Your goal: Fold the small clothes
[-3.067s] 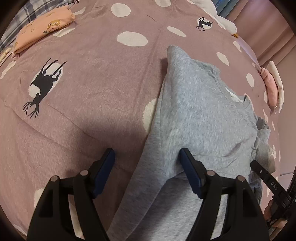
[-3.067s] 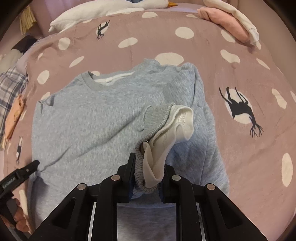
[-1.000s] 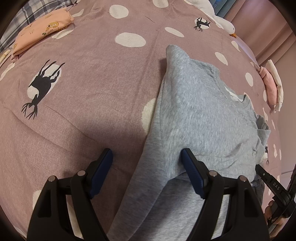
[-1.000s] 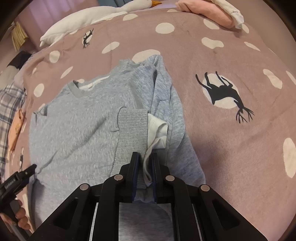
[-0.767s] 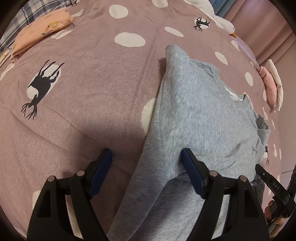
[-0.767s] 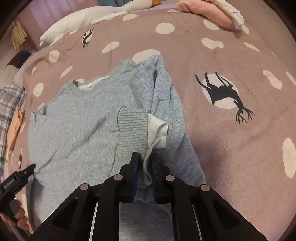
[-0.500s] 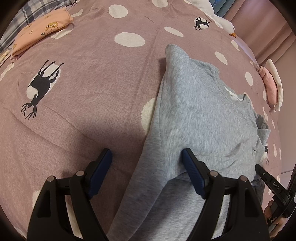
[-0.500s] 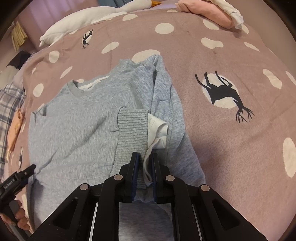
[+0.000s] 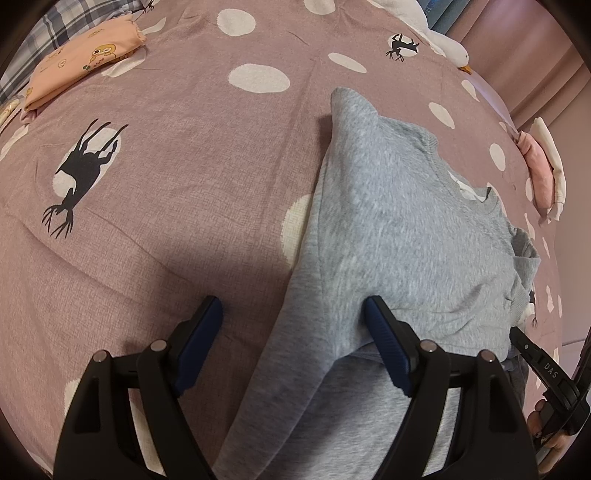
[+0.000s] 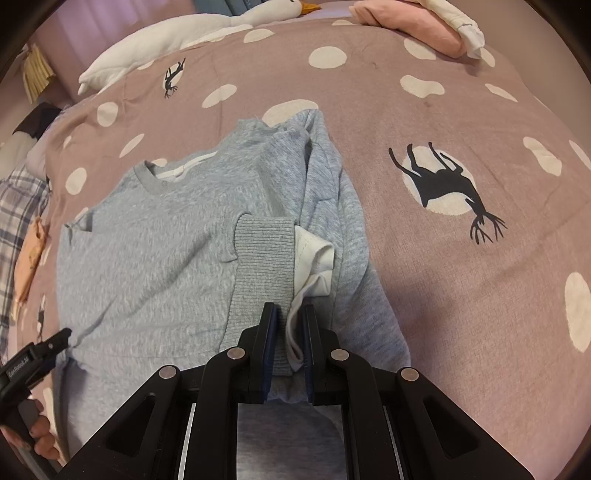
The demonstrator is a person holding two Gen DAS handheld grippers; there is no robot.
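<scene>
The grey sweatshirt lies spread on the mauve spotted bedspread, neck away from me, and everything below I place against it. Its right sleeve is folded in across the chest, and the ribbed cuff with a white inner layer showing beside it sits near the sweatshirt's right edge. My right tongs are pressed together, pinching that cuff and the white layer.

My left tongs stand spread over the sweatshirt's left side; one blue pad rests on the grey cloth near the armpit, the other sits on the bedspread just beside the left sleeve, which trails toward me, not yet folded. They grip nothing.

I judge the risks so. If I let the cuff go while it stands bunched, the sleeve may spring back off the chest and the fold opens. The white layer could slip free of the pinch and drag out crooked. If I pull the cuff further, the body may slide on the bedspread, since my left tongs only rest there and pin little. Closing the left tongs where they are might catch bedspread together with the sleeve.

Well beyond the sweatshirt's neck lie a white goose toy and folded pink clothes; well off its left side is a folded peach garment.
</scene>
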